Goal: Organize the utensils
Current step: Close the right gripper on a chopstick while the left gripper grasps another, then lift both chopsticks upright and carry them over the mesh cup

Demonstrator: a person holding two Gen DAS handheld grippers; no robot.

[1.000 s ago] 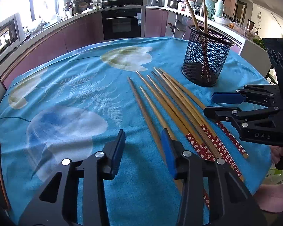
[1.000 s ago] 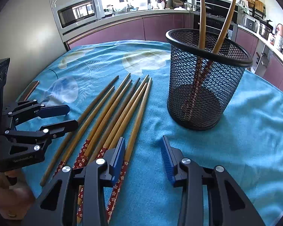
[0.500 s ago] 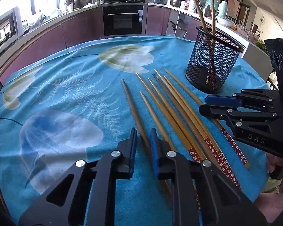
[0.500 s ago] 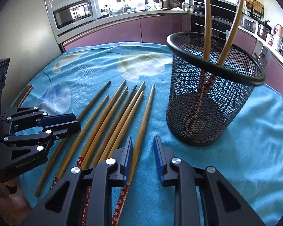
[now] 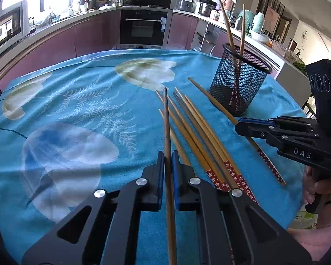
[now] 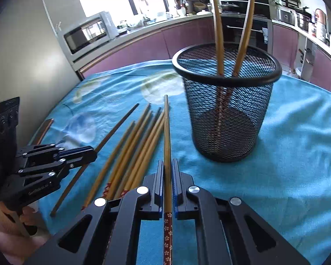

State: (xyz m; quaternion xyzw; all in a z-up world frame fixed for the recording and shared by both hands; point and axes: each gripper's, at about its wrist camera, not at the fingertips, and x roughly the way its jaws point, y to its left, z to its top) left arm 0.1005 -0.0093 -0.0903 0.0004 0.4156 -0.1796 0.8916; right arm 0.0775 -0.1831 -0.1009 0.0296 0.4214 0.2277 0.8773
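A tabletop (image 5: 81, 101) draped in a blue flower-print cloth fills most of both views, with a kitchen counter (image 5: 55, 22) curving behind it along the top of the frame. A black mesh cup (image 6: 227, 110) stands upright at right of centre in the right wrist view, at upper right in the left wrist view, two chopsticks (image 6: 218, 26) leaning inside it. Loose chopsticks (image 5: 194, 130) lie side by side on the cloth in the middle of the frame, just beside the cup, their red flowered ends toward the cameras. At bottom centre of the left wrist view, the left tongs (image 5: 168, 161), whose jaws have just been closing, are clamped on one plain wooden chopstick (image 5: 166, 119) that points up the frame, crossing over the leftmost sticks in the row. At bottom centre of the right wrist view, the right tongs (image 6: 168, 170), also just closed in, grip a chopstick with a red flowered end (image 6: 167, 137), its tip lying just left of the cup. A hand (image 5: 317, 187) shows at the lower right edge of the left wrist view.
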